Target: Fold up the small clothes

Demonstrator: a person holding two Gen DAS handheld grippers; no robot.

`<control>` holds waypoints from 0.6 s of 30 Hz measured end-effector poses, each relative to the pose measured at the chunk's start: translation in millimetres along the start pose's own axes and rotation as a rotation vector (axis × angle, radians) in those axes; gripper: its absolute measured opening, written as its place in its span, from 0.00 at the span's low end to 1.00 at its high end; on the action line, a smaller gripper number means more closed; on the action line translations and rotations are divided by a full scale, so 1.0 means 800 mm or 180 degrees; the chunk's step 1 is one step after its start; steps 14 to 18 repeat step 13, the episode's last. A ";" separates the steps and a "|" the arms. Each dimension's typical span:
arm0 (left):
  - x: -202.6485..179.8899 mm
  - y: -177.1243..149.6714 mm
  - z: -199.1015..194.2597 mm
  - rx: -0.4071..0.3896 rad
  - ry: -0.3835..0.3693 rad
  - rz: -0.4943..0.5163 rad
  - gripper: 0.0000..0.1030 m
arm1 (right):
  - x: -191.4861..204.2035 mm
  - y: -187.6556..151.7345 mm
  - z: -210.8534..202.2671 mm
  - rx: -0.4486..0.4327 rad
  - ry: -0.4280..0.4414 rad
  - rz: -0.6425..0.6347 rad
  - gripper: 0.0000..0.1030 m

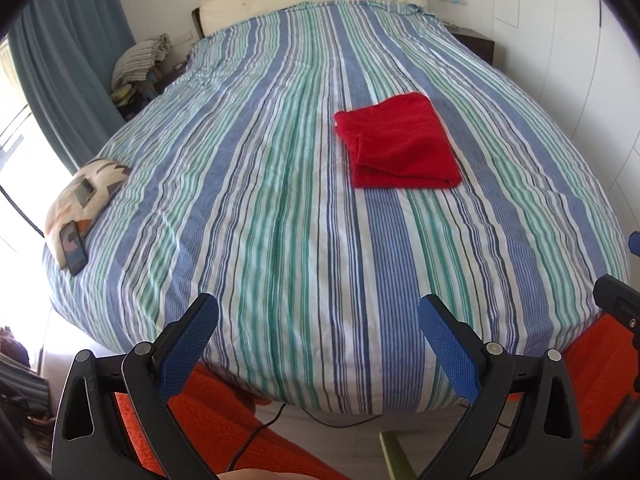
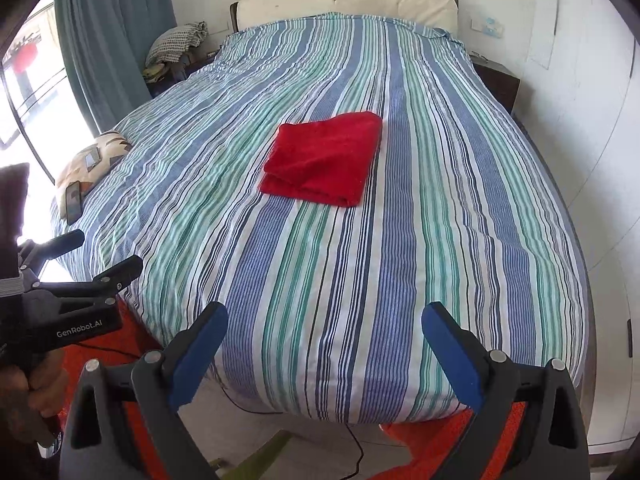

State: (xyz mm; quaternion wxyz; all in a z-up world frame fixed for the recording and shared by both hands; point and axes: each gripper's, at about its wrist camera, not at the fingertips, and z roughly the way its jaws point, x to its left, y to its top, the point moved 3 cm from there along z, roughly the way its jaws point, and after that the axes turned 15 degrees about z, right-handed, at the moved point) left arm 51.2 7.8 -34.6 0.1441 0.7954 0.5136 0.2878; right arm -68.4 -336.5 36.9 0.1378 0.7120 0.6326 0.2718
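A red cloth (image 1: 400, 144) (image 2: 326, 158) lies folded into a flat rectangle on the striped bed cover (image 1: 280, 200) (image 2: 400, 260), a little right of the bed's middle. My left gripper (image 1: 318, 310) hangs open above the foot of the bed, well short of the cloth, with nothing between its blue pads. My right gripper (image 2: 324, 320) is likewise open and empty over the foot edge. In the right wrist view the left gripper (image 2: 104, 256) shows from the side at the far left, held by a hand (image 2: 40, 388).
A patterned cushion (image 1: 86, 196) (image 2: 94, 162) with a phone (image 1: 74, 246) (image 2: 74, 200) sits at the bed's left edge. Orange rug (image 1: 224, 420) (image 2: 440, 448) and a black cable (image 1: 260, 428) lie on the floor. Curtains (image 1: 68, 60) hang left; a nightstand (image 2: 496, 80) stands by the right wall.
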 end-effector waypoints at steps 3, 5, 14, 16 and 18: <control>0.000 0.002 -0.002 -0.0027 0.0001 0.0003 0.98 | 0.006 -0.002 -0.002 -0.0035 -0.0028 -0.0057 0.94; -0.001 0.002 -0.004 -0.0042 0.0003 0.0012 0.98 | 0.007 -0.001 -0.002 -0.0042 -0.0023 -0.0063 0.94; -0.004 0.000 -0.014 -0.0120 0.0029 0.0018 0.98 | 0.003 0.000 0.001 -0.0043 -0.0001 -0.0002 0.94; -0.004 0.000 -0.014 -0.0120 0.0029 0.0018 0.98 | 0.003 0.000 0.001 -0.0043 -0.0001 -0.0002 0.94; -0.004 0.000 -0.014 -0.0120 0.0029 0.0018 0.98 | 0.003 0.000 0.001 -0.0043 -0.0001 -0.0002 0.94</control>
